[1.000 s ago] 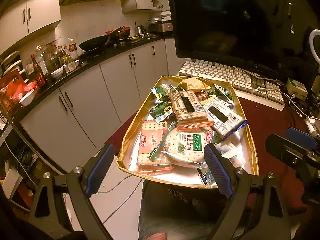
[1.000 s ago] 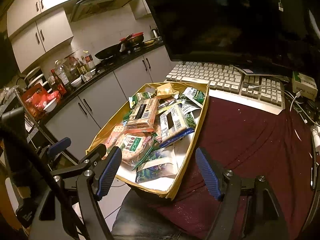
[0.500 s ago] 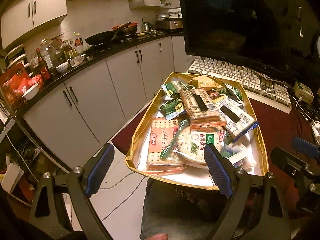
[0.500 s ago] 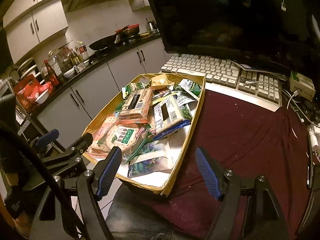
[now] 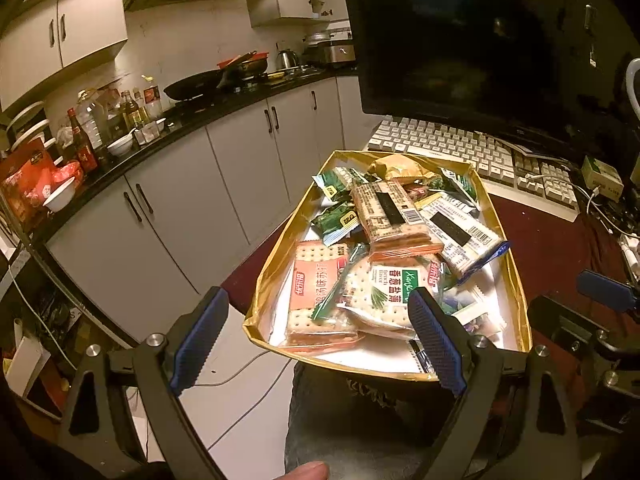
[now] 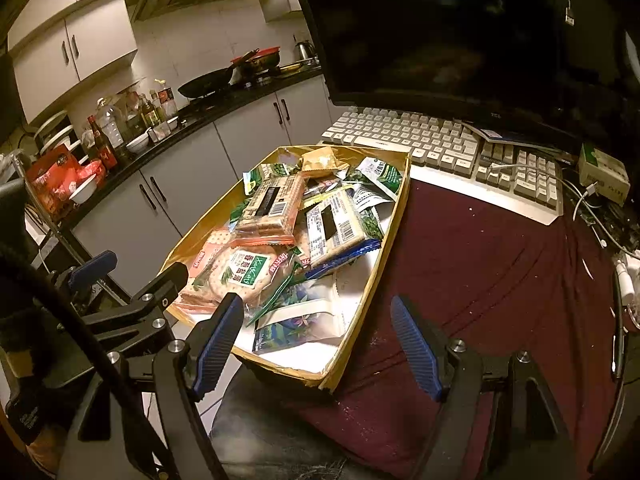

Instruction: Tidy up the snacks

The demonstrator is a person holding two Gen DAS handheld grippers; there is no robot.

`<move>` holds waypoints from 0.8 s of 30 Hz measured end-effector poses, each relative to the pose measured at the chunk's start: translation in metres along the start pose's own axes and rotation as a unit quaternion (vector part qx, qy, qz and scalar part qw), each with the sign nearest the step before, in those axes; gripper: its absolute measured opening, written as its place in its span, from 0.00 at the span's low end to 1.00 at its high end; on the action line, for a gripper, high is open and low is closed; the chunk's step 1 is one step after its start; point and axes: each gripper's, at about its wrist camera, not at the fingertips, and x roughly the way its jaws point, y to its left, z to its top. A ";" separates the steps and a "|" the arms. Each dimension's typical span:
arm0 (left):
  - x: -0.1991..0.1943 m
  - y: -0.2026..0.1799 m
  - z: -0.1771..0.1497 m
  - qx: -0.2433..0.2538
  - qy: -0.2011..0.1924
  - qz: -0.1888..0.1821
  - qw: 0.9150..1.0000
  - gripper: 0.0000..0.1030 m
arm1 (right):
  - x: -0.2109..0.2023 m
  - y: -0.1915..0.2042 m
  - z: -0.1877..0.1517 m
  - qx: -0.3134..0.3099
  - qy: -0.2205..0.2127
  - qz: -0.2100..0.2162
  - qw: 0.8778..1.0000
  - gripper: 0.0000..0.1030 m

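A gold cardboard tray [image 5: 276,264] sits on the table's left edge, heaped with snack packets. It also shows in the right wrist view [image 6: 394,216]. Clear cracker packs lie on top: one with an orange label [image 5: 316,284], one with a green label [image 5: 388,292] and one with a black stripe [image 5: 390,216]. Green packets [image 5: 334,220] lie at the left. My left gripper [image 5: 316,340] is open and empty, just before the tray's near edge. My right gripper [image 6: 316,340] is open and empty over the tray's near right corner.
A dark red cloth [image 6: 480,264] covers the table right of the tray. A white keyboard [image 6: 440,144] and a dark monitor [image 6: 440,32] stand behind. Grey kitchen cabinets [image 5: 180,208] and a cluttered counter lie to the left. Cables [image 6: 600,216] trail at the far right.
Both grippers have moved slightly, so the tray sits a little further right in the left view and nearer in the right view. Jaws stay open.
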 end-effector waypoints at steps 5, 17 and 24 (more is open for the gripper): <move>0.000 0.000 0.001 0.002 -0.001 0.000 1.000 0.88 | 0.000 0.000 0.000 0.001 0.000 0.000 1.000 0.74; 0.000 -0.003 0.002 0.007 0.000 -0.003 1.000 0.89 | 0.000 0.000 -0.001 0.001 0.000 0.000 1.000 0.74; 0.001 -0.006 0.000 0.008 0.002 -0.012 1.000 0.89 | 0.000 -0.001 -0.001 0.000 0.001 -0.001 1.000 0.74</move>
